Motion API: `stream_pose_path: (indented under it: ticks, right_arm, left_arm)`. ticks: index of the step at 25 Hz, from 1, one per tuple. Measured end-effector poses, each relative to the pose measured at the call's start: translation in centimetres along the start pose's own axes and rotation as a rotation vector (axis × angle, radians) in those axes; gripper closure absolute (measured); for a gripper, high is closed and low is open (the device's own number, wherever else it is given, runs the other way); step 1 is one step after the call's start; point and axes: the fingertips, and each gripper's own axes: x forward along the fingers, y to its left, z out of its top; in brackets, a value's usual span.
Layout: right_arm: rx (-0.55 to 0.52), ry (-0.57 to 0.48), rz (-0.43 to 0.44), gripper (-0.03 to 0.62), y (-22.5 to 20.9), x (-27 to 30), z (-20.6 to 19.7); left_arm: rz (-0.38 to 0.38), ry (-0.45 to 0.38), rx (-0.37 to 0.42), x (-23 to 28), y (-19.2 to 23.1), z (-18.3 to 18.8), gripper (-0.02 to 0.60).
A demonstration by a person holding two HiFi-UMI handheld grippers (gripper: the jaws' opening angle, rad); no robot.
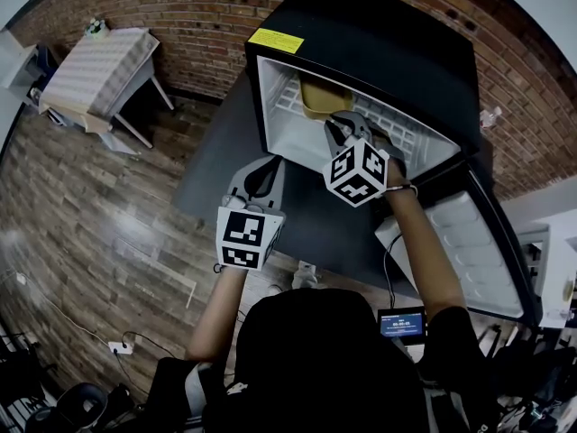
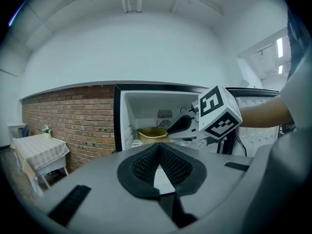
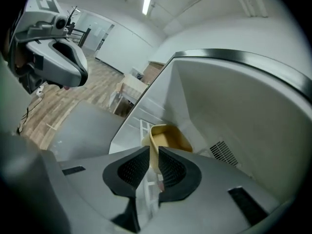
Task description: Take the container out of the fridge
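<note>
**Step in hand: reach and grasp.** The fridge [image 1: 361,25] stands with its door [image 1: 469,242] swung open. The container [image 1: 317,97] sits on the wire shelf [image 1: 287,88] inside, toward the rear wall. It has not been lifted or drawn out.

**Right gripper** [image 3: 153,149]: reached into the fridge opening. Its jaws stand slightly apart, with only a narrow gap between the pads. In the right gripper view the container's near wall lines up with this gap, rim uppermost, and the bowl lies beyond the tips. The wall seems to be at the jaw tips rather than deep between the pads. No firm clamp shows, so treat the container as not yet held.

**Left gripper** [image 2: 159,145]: held outside the fridge, in front of the opening's left edge. Its jaws are together at the tips, with nothing between them.

**Next move, as judged:**
1. Advance the right gripper until the wall sits well between the pads.
2. Close the pads on the wall, just below the rim.
3. Lift the container clear of the shelf.
4. Withdraw straight through the opening, clear of its edges and the door.

**Caution:** a grip on one wall may let the container tilt.
</note>
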Motion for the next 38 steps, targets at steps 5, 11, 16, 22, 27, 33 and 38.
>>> stream_pose_path:
  ticks: [5, 11, 16, 22, 27, 33, 38]
  right_arm:
    - [-0.07, 0.032, 0.034, 0.47, 0.1, 1.6, -0.2]
    - [-0.143, 0.079, 0.058, 0.459, -0.1, 3.4, -0.8]
    - [-0.181, 0.112, 0.077, 0.457, -0.2, 4.6, -1.5]
    - [-0.214, 0.115, 0.072, 0.459, -0.4, 5.1, -1.4]
    - [-0.238, 0.119, 0.085, 0.462, -0.3, 5.3, -1.3]
    - [-0.246, 0.122, 0.102, 0.485, 0.0, 5.4, -1.4]
    - [-0.247, 0.127, 0.124, 0.507, 0.5, 5.3, -1.4]
  left_arm:
    - [0.006, 0.0, -0.005, 0.7, 0.4, 0.0, 0.568]
    - [0.026, 0.0, -0.019, 1.3, 1.4, -0.1, 0.568]
    - [0.033, 0.0, -0.031, 1.3, 1.7, -0.2, 0.568]
    - [0.034, 0.009, -0.043, 1.5, 1.8, -0.6, 0.568]
    - [0.047, 0.026, -0.053, 1.3, 2.0, -1.0, 0.568]
    - [0.049, 0.005, -0.039, 1.5, 2.2, -0.5, 0.568]
    - [0.058, -0.006, -0.032, 1.4, 2.5, 0.1, 0.568]
